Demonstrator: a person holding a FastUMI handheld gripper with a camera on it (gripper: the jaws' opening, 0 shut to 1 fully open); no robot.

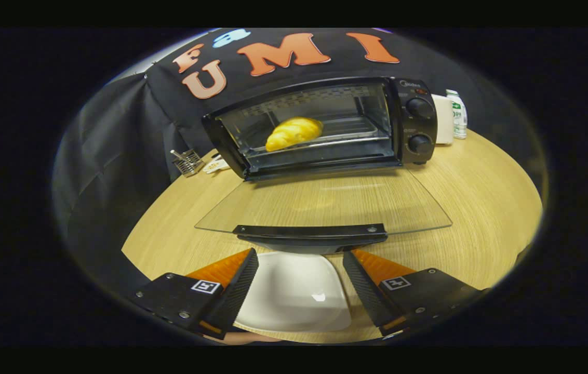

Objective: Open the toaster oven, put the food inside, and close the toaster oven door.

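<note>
Sitting wide apart and gripping nothing, the gripper (pixel 300 259) is hovering low over the wooden table (pixel 481 208), with a white dish (pixel 294 296) lying on the table between its two fingers (pixel 237 285). Just ahead of the fingertips, the toaster oven's glass door (pixel 325 202) is hanging fully open, folded down flat toward the camera, and its black handle bar (pixel 310 232) is running across right above the far edge of the dish. You can see the table grain straight through the glass.

Beyond the door, the toaster oven (pixel 320 127) is standing at the back of the table against the black cloth wall. The food, a golden croissant-looking pastry (pixel 294 133), is already lying inside on the wire rack, a bit left of the middle of the cavity. Two round knobs (pixel 420 124) are sitting on the oven's right panel.

Off to the oven's right, a white container (pixel 443 119) and a small bottle (pixel 458 113) are standing side by side. Left of the oven, a little metal rack (pixel 187 162) is sitting near the table edge, with some small white thing beside it that I can't make out.
</note>
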